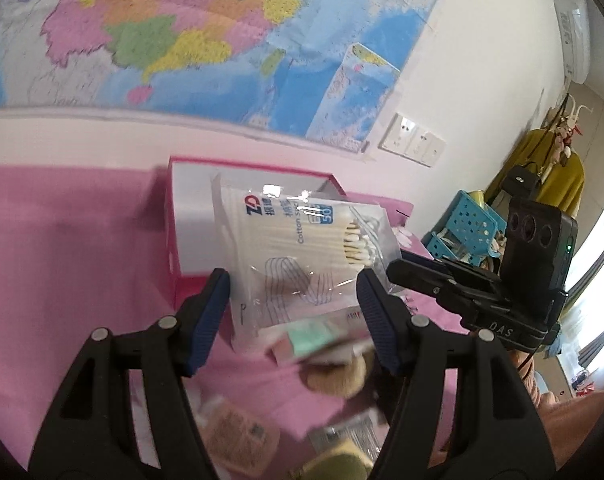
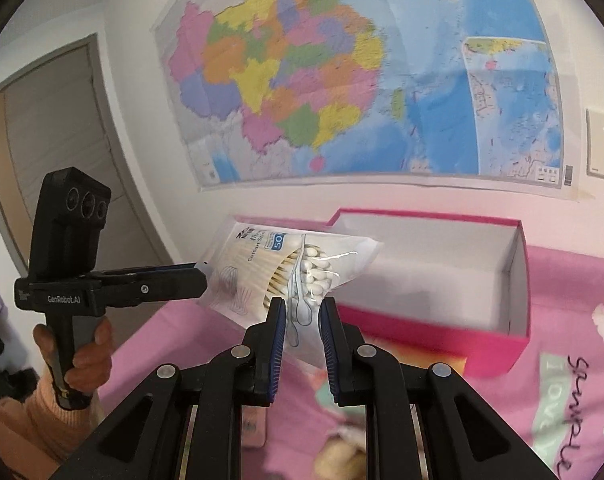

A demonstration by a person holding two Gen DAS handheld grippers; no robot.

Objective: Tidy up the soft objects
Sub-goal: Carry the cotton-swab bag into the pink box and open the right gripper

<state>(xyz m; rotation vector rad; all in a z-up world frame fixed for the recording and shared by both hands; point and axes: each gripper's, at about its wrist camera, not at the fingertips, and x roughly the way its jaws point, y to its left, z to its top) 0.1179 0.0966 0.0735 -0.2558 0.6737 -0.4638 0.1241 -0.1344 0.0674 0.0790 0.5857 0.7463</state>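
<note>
- Right wrist view: the wall map (image 2: 342, 80) is the biggest thing I see, hanging behind the whole work area.
- Below it a pink printed cloth (image 1: 62, 260) covers the surface that carries everything.
- An open pink box (image 2: 442, 332) with a white inside stands on the cloth near the wall. From here I see nothing in it.
- My right tool (image 2: 303, 308) is narrow, and its blue pads pinch the lower corner of the bag of cotton swabs (image 2: 262, 264).
- My left tool (image 1: 294, 284) stands about half apart with the bag's other end between its fingers. I cannot tell whether those pads press on the bag or only flank it.
- A hand (image 2: 88, 360) in an orange sleeve grips the left tool's handle, at the left edge of the right wrist view.
- The bag is clear plastic with a white printed panel and hangs tilted in the air between the two tools. It is above the cloth, in front of the box's left end, and not inside the box.
- A blue perforated basket (image 1: 466, 224) sits off to the right, beyond the cloth.
- Under the lifted bag several small things lie on the cloth, all blurred: a green and pink packet (image 1: 310, 340), a beige fuzzy lump (image 1: 338, 376) and a tan packet (image 1: 238, 432).
</note>
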